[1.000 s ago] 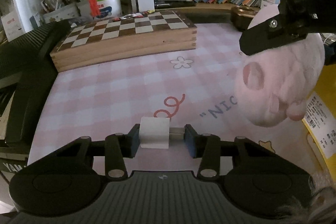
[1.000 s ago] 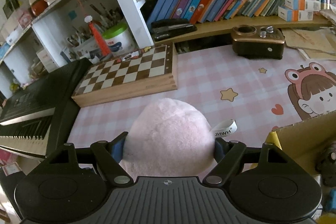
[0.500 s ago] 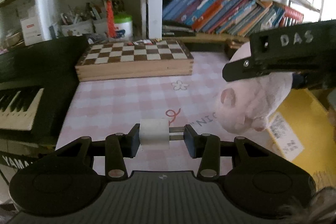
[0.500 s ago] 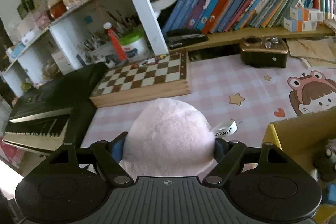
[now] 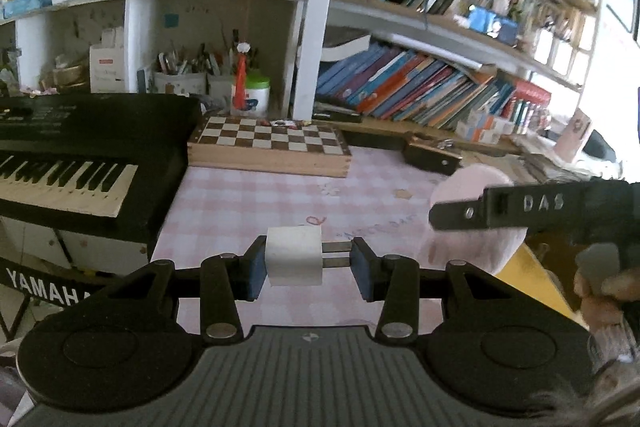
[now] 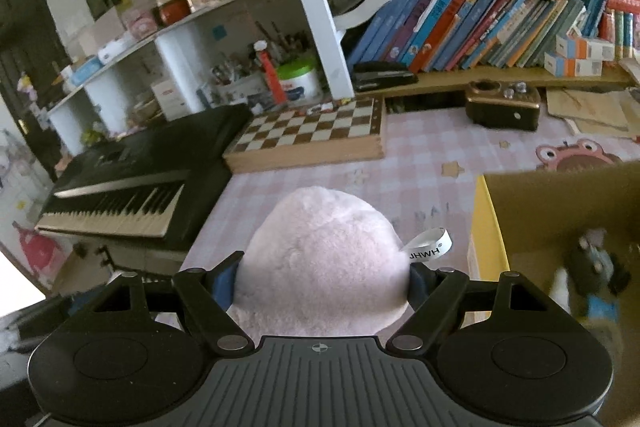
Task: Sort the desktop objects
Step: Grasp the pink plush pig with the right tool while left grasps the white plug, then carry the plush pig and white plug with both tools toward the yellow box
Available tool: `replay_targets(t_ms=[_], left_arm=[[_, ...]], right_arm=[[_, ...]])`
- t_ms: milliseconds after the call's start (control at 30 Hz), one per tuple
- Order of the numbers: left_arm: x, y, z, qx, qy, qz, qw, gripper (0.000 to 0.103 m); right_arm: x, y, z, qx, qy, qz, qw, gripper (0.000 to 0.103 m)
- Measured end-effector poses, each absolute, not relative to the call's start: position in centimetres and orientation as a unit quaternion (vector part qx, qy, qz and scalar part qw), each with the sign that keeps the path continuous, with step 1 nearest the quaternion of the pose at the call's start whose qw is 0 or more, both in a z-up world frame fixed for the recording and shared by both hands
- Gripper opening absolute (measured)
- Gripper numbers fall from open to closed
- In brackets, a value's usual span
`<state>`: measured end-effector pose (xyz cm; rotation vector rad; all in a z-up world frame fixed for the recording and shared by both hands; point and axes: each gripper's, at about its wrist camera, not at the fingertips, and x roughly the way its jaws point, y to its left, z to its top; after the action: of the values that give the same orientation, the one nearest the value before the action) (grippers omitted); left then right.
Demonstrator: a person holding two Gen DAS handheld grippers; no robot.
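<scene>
— How does the left gripper (image 5: 308, 263) stand?
— Raised above the checked mat (image 5: 248, 203), fingers clamping a white block (image 5: 294, 261).
— And the right gripper (image 6: 322, 277)?
— Also above the mat, squeezing a pink plush (image 6: 324, 263).

left claw (image 5: 307, 263) — raised, desk farther below | right claw (image 6: 322, 279) — lifted with pink plush (image 6: 320, 263) beside yellow box (image 6: 486, 227)

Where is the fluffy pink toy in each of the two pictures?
Left wrist view: the pink plush toy is at the right, behind the black finger of the right gripper that clamps it.
Right wrist view: it fills the lower middle, squeezed between the right gripper's two fingers.
Shared landmark: the wooden chessboard at the back of the pink checked mat.
</scene>
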<state>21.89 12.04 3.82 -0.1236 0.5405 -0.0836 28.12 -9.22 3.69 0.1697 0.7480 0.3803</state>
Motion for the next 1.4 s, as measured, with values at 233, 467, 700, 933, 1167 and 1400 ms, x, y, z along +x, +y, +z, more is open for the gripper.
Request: replay_targets(t_ms=[233, 467, 700, 933, 1167, 1400], left_arm=[[16.6, 12.1, 4.7, -0.066, 0.260, -0.058, 0.962, 0.041], [12.1, 11.9, 4.7, -0.065, 0.264, -0.080, 0.959, 0.040], [8.4, 11.8, 4.2, -0.065, 0.276, -0.096, 0.954, 0.041], [5.3, 11.1, 3.1, -0.063, 0.294, -0.119, 0.946, 0.040], [4.2, 9.5, 2.0, -0.061, 0.323, -0.155, 0.932, 0.040], [4.4, 6.9, 1.5, -0.051, 0.331, -0.207, 0.919, 0.040]], right_arm=[[22.9, -9.5, 3.4, 0.090, 0.375, 0.180, 0.905, 0.080], [18.0, -9.7, 2.8, 0.099, 0.385, 0.165, 0.902, 0.080], [13.4, -10.1, 2.0, 0.102, 0.393, 0.152, 0.901, 0.080], [9.3, -10.7, 0.9, 0.109, 0.404, 0.136, 0.898, 0.080], [6.7, -12.2, 0.0, 0.126, 0.419, 0.102, 0.894, 0.080], [4.6, -14.3, -0.2, 0.138, 0.422, 0.057, 0.894, 0.080]])
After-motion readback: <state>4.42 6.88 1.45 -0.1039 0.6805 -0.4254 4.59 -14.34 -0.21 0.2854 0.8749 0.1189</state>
